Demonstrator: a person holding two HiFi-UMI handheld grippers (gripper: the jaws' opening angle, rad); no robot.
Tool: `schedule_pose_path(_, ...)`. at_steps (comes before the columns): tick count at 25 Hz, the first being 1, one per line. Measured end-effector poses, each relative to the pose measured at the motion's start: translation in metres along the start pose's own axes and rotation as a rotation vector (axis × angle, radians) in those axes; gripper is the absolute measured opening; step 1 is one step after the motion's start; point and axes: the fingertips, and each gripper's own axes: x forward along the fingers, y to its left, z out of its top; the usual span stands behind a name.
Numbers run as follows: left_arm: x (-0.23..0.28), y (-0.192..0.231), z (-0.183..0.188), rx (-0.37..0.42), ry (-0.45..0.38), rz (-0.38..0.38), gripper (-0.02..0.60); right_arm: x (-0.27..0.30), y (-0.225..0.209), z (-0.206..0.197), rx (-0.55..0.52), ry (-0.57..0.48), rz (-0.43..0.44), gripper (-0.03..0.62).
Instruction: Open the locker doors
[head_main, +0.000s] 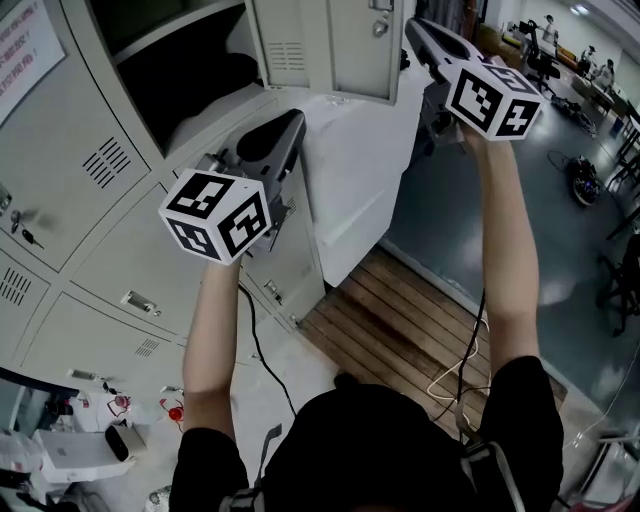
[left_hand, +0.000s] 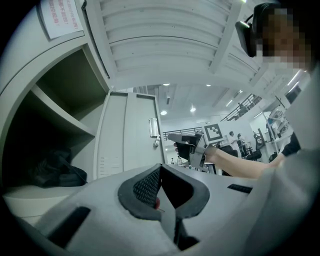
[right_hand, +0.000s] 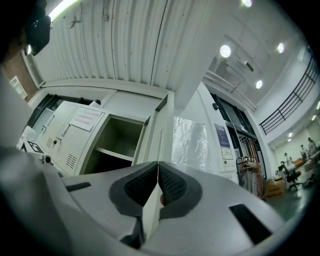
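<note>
The right gripper (right_hand: 158, 164) is closed fully on the free edge of the open upper locker door (right_hand: 162, 135), which is swung clear of its compartment (right_hand: 120, 132). The left gripper's (left_hand: 160, 167) 2 jaws are shut together, with nothing visibly held.

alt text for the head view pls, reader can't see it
Seen from above, a person holds up two shut, empty tools toward grey lockers. The left tool points at an open compartment, and the right tool is near the edge of the open door.
</note>
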Motion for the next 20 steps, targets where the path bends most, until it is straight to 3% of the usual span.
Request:
schedule_pose_path(14, -0.060, -0.022, 0.010, 0.050, 0.002, -0.035, 0.018, -0.049, 0.095, 0.006, 0.011, 0.009, 0.065, 0.002)
schedule_pose_path(20, -0.093, -0.026, 0.011, 0.066, 0.000, -0.034, 0.018, -0.068, 0.159, 0.012, 0.031, -0.005, 0.159, 0.002)
